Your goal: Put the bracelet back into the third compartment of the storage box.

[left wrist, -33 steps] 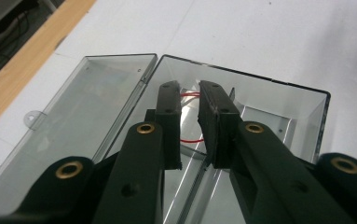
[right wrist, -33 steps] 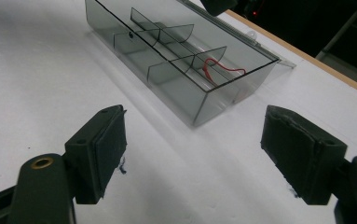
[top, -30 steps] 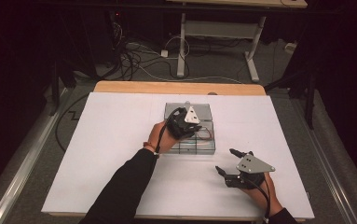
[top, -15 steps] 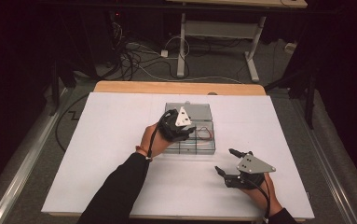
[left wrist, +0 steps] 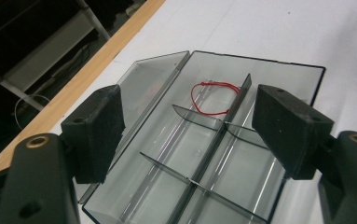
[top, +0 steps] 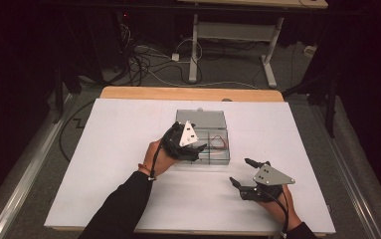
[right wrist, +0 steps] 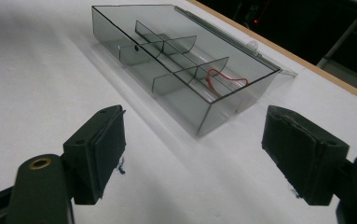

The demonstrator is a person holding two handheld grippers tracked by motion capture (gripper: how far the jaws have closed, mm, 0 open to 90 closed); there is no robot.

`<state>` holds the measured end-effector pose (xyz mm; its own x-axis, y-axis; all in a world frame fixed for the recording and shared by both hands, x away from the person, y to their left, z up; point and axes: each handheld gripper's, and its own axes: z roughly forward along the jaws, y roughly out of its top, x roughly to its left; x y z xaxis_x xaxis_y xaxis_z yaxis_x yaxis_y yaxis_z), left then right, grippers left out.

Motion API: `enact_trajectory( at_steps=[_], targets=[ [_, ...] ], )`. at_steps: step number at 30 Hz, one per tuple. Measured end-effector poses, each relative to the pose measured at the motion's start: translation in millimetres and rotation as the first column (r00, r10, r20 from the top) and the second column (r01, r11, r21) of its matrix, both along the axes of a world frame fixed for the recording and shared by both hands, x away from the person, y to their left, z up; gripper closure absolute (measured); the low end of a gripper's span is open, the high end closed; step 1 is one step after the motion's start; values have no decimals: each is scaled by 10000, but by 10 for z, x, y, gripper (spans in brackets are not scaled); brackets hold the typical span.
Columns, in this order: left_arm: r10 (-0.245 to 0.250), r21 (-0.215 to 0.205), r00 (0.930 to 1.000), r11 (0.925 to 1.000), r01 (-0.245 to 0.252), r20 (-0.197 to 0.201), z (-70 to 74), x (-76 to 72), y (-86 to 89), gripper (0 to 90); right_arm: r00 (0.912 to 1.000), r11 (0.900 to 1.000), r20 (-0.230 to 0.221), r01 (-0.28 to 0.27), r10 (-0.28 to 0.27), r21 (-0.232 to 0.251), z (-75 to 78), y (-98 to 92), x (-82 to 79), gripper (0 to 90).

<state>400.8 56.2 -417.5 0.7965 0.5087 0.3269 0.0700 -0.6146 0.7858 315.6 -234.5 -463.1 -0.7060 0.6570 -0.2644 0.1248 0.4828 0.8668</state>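
One box (top: 213, 142) corner hidden | left gripper (top: 198, 148) covers it

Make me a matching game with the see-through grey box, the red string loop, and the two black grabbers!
Things:
1. clear grey plastic divided box
2. thin red string loop
3. left gripper
4. right gripper

Places or states:
A. jaws open, over the box with nothing between them
B. lying in one compartment
C. lid swung open, on the white table
D. jaws open, near the table's front edge, apart from the box

Pairs: 1-C, 2-B, 3-A, 4-D
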Motion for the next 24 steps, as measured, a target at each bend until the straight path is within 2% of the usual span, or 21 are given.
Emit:
enact_trajectory(
  at_steps=[3, 8, 15, 24],
  targets=[
    [47, 5, 9999, 10000, -47, 123, -16, -77, 60, 245, 10000, 10000, 16, -18, 18, 40, 4, -3, -3, 219],
    [67, -218, 9993, 9997, -59, 359, -37, -216, 170, 246, 10000, 9999, 70, -42, 42, 93, 13, -10, -5, 219],
    [85, -211, 9991, 9997, -77, 409, -115, -356, 276, 247, 9999, 9999, 113, -47, 45, 128, 23, -17, -6, 218],
    [139, 67, 9985, 9999, -142, 526, -196, -553, 413, 249, 9998, 9997, 216, -29, 24, 225, 45, -40, -11, 218]
  ],
)
